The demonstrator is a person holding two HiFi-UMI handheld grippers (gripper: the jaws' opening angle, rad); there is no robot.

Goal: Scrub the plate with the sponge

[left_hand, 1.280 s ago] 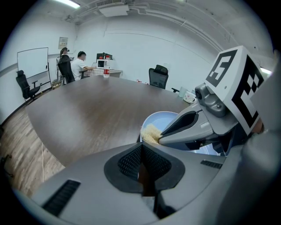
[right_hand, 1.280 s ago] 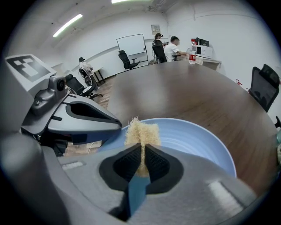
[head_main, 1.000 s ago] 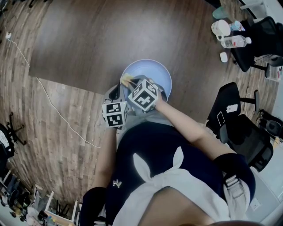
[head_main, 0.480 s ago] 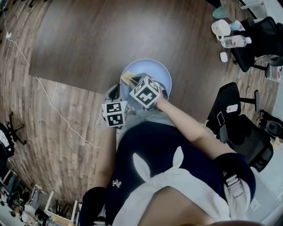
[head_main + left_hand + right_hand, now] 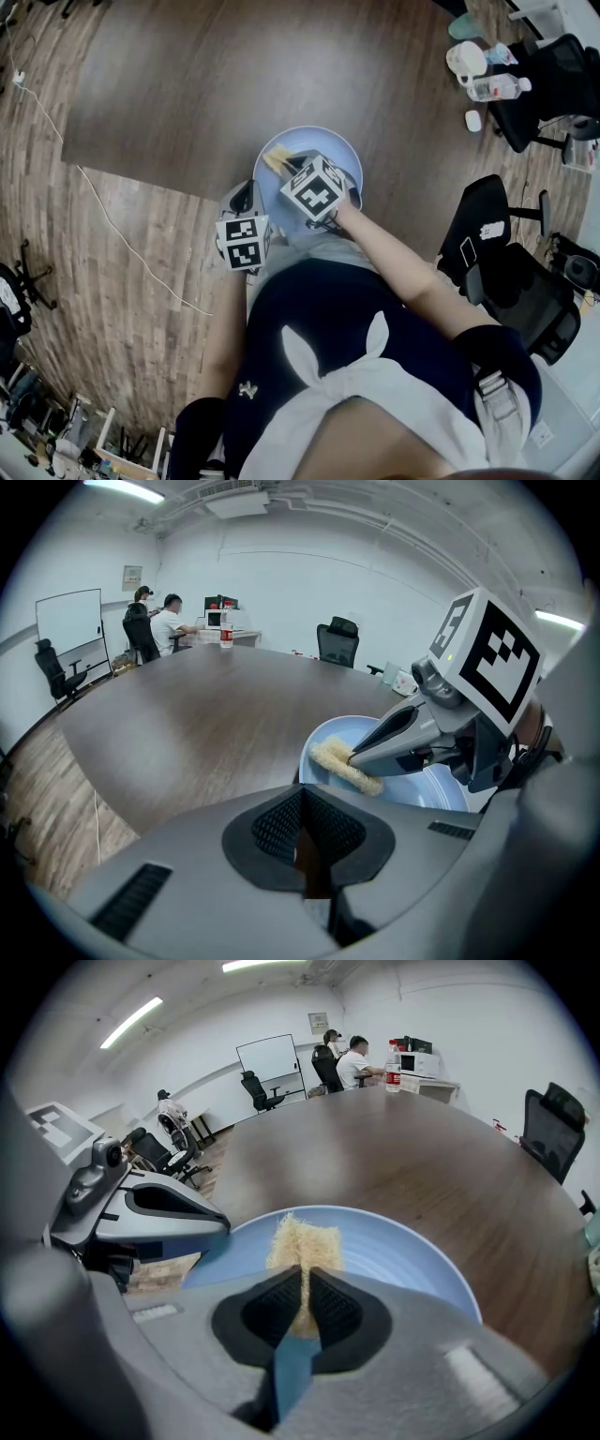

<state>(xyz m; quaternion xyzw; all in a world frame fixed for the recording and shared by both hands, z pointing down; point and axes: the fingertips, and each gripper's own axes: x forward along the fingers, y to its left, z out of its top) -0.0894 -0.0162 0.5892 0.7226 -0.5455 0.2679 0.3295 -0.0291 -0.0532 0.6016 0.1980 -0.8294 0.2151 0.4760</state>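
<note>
The light is bright and even, coming from long white ceiling strip lights (image 5: 131,1021). I see a pale sheen on the dark brown wooden table (image 5: 281,66) and hardly any hard shadows. Every view bows at its edges, and both gripper views have black corners. The round pale blue plate (image 5: 403,1251) looks sharp.

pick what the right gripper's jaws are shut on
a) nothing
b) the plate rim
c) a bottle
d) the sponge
d: in the right gripper view the right gripper has its jaws closed on the sponge, which lies on the plate. The plate's rim is held by the left gripper.
</note>
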